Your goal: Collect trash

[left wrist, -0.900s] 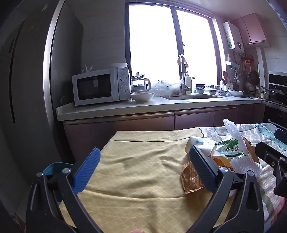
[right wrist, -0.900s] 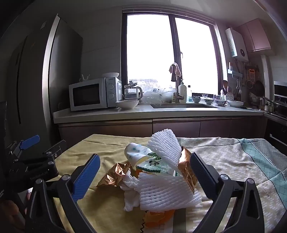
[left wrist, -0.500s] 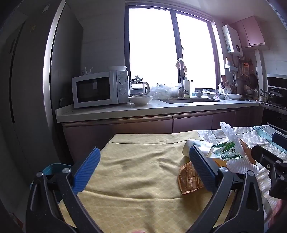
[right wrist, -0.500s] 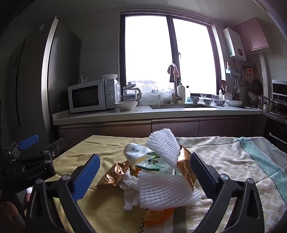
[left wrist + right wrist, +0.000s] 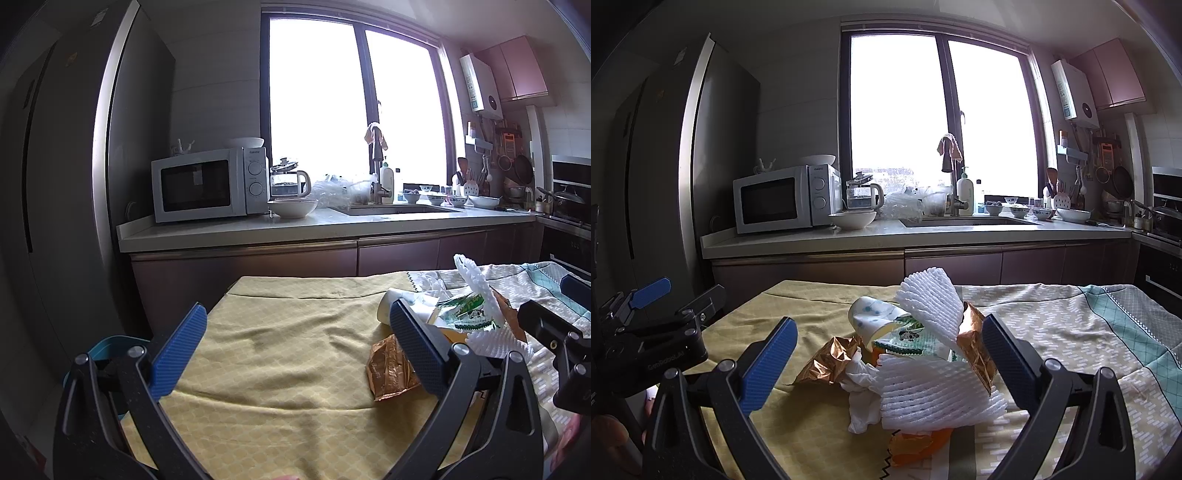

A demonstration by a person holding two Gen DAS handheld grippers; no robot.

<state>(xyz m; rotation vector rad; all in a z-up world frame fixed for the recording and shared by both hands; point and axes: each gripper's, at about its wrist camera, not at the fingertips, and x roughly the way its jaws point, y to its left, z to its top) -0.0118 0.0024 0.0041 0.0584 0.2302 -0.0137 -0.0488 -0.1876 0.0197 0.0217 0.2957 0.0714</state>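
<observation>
Right fingers (image 5: 886, 354): we hold them spread wide, grasping nothing; the trash pile sits between and just ahead of them.
Left fingers (image 5: 295, 343): also released and empty, over bare yellow cloth left of the pile.
Trash pile: white foam net (image 5: 934, 395) nearest us, a second foam net (image 5: 929, 302) standing up behind it, a spotted paper cup (image 5: 871, 317) on its side, a gold wrapper (image 5: 831, 360) left of the pile, tissue (image 5: 862, 391) and orange scraps beneath.
Surface (image 5: 280, 369): cloth-covered, the pile near its middle.
Bin (image 5: 107, 345): we judge the blue rim left of the pile, beyond the surface edge, to be it.
Risk: we may pinch only the springy foam net, so lighter scraps slide off or scatter.
</observation>
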